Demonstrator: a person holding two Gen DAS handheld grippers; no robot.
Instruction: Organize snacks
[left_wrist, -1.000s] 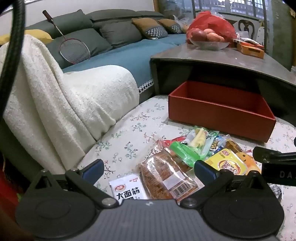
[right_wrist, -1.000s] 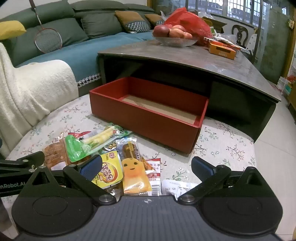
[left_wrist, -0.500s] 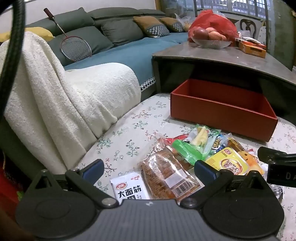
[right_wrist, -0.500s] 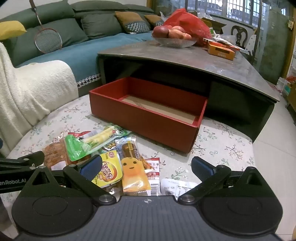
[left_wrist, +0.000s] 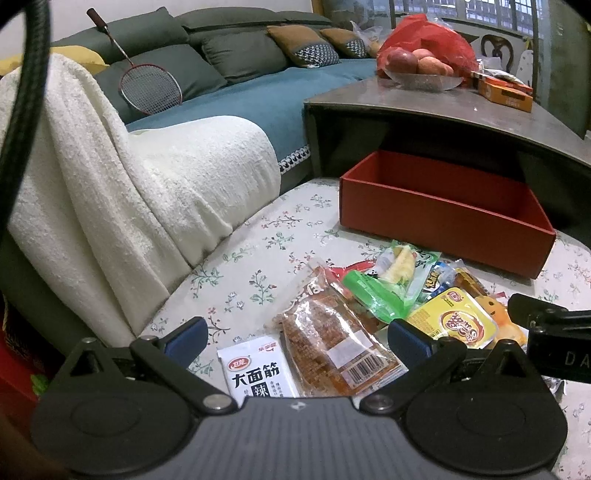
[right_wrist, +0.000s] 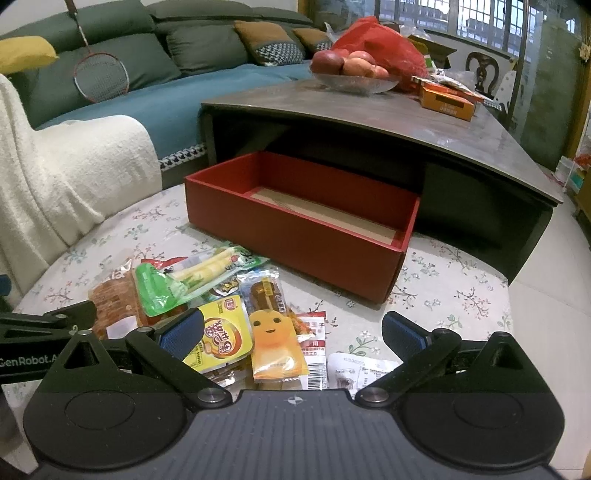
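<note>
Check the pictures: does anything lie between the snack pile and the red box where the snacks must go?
Nothing visible does. Only bare flowered cloth separates the snack pile from the red box, whose top is open; its near wall must be cleared.

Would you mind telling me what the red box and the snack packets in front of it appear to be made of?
The red box looks like matte cardboard: thin, straight walls and a plain brown floor inside. The snack packets, by their shiny, crinkled surfaces and see-through patches, look like glossy plastic film, though some may be foil-lined.

Racket (left_wrist: 149, 86) leans on sofa (left_wrist: 236, 55). White blanket (left_wrist: 110, 184) drapes at left. Fruit bowl (right_wrist: 354, 83), red bag (right_wrist: 380, 51), orange boxes (right_wrist: 447, 101) sit on table (right_wrist: 369, 118).
</note>
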